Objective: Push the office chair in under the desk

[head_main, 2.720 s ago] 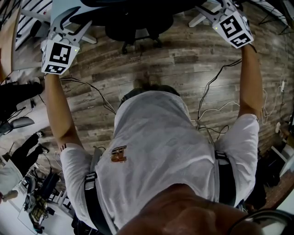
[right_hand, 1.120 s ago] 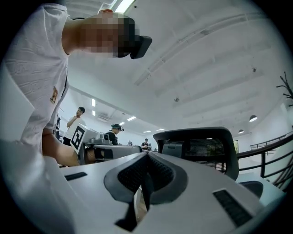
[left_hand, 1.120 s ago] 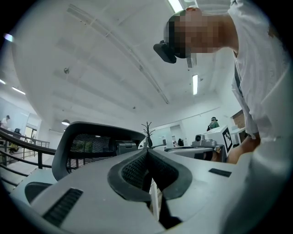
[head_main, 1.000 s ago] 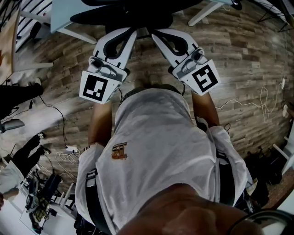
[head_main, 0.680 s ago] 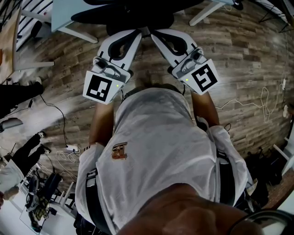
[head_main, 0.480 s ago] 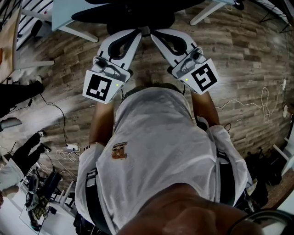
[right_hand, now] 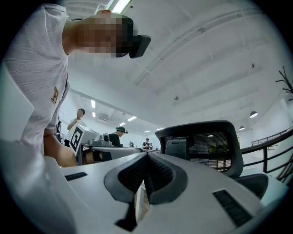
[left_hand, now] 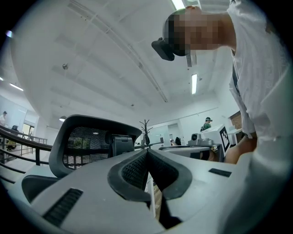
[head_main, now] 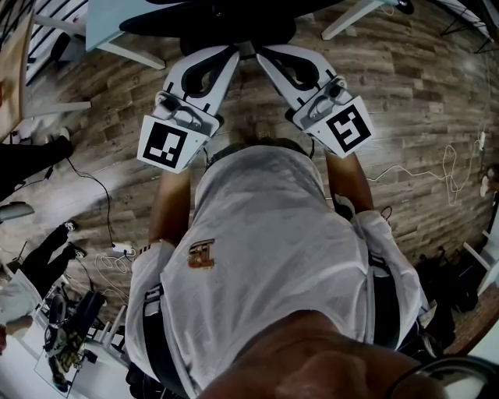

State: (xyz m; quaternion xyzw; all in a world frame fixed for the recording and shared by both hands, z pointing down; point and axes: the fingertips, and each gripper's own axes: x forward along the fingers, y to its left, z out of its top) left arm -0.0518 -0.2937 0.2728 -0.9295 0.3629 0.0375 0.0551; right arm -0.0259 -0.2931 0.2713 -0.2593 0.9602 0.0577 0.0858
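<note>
torso: white T-shirt nearest, both forearms stretched ahead over wood-plank floor
left claw: pressed together, nothing pinched; slants in toward centre
right claw: also pressed together and empty; mirrors the left, tips just beside each other in a V
chair: black mesh-backed office chair dead ahead of both tips, at the tabletop's near edge, right of its near-left corner; can't tell if tips touch it
tabletop: pale desk tabletop just beyond; chair seems partly under its near edge
key relation: neither claw nearer; push line runs from the V straight across the near edge, so judged a centred shove, not a grab
change: 2.7 s ago arms were spread wide, claws well apart, castor base showing; now claws are together at the chair's rear and the base is out of view; hardly any shift over the last half second
</note>
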